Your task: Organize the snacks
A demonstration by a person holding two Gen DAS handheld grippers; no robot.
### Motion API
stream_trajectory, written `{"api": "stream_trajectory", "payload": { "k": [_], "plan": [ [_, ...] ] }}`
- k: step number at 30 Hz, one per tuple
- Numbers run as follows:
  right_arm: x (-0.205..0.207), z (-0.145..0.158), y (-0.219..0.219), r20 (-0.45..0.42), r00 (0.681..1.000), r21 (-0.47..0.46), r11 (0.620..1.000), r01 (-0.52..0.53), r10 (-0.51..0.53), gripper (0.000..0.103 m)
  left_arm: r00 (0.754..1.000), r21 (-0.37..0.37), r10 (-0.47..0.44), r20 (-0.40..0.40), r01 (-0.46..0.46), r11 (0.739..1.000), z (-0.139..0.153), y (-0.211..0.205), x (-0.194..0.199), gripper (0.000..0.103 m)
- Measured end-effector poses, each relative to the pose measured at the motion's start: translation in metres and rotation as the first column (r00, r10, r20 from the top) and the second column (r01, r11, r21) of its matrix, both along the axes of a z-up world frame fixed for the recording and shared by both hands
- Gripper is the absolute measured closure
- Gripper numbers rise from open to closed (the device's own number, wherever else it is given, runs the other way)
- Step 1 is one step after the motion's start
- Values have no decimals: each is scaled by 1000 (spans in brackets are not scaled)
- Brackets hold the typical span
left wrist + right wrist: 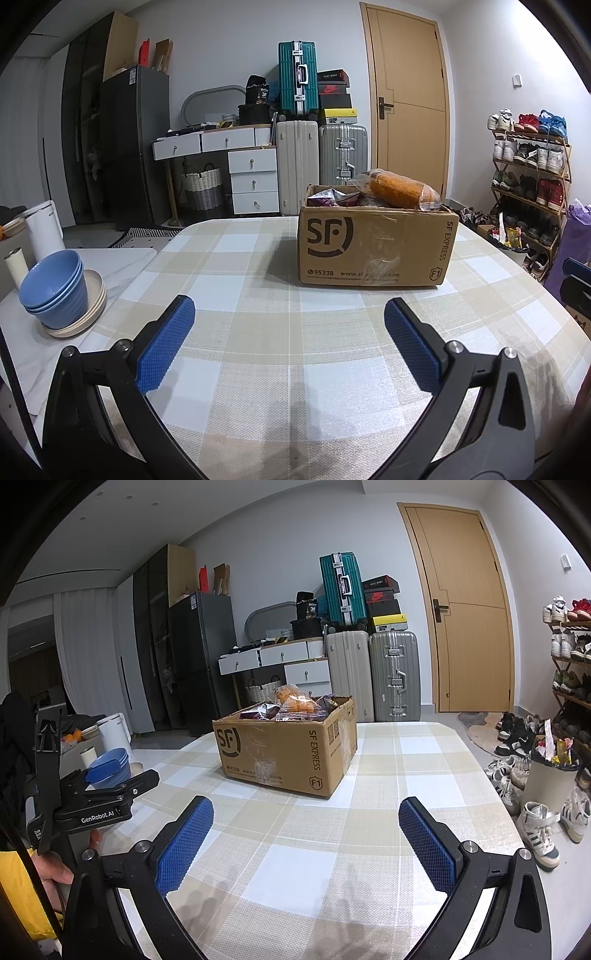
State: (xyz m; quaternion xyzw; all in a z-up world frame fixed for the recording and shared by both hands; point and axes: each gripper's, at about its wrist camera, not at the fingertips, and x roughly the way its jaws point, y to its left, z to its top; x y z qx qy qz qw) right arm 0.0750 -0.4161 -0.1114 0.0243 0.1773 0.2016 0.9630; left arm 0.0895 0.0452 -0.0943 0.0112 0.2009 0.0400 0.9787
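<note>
A brown cardboard box (373, 247) printed "SF Express" stands on the checked tablecloth (258, 332), far side of the table. It holds snack bags: an orange packet (400, 192) lies on top, purple bags (332, 197) beside it. The right wrist view shows the same box (288, 753) with orange packets (299, 705) and purple bags (264, 710). My left gripper (290, 310) is open over bare cloth, well short of the box. My right gripper (306, 808) is open too, with nothing between its blue pads. The left gripper's body (92, 797) shows at the right view's left edge, held by a hand (55, 871).
Stacked blue bowls (55, 291) on a cream plate (94, 314) sit at the table's left, with a white kettle (44, 229) and a small cylinder (16, 267) behind. Suitcases (321, 166), drawers and a fridge stand beyond. A shoe rack (528, 177) and a bin (546, 779) are on the right.
</note>
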Motion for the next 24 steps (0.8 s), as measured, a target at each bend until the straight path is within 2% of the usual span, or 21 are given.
{"api": "stream_trajectory", "payload": {
  "k": [24],
  "plan": [
    [-1, 0, 1, -1, 1000, 1, 1000, 0, 0, 1, 1000, 14, -21, 6, 21, 1000, 0, -4, 0, 0]
  ]
}}
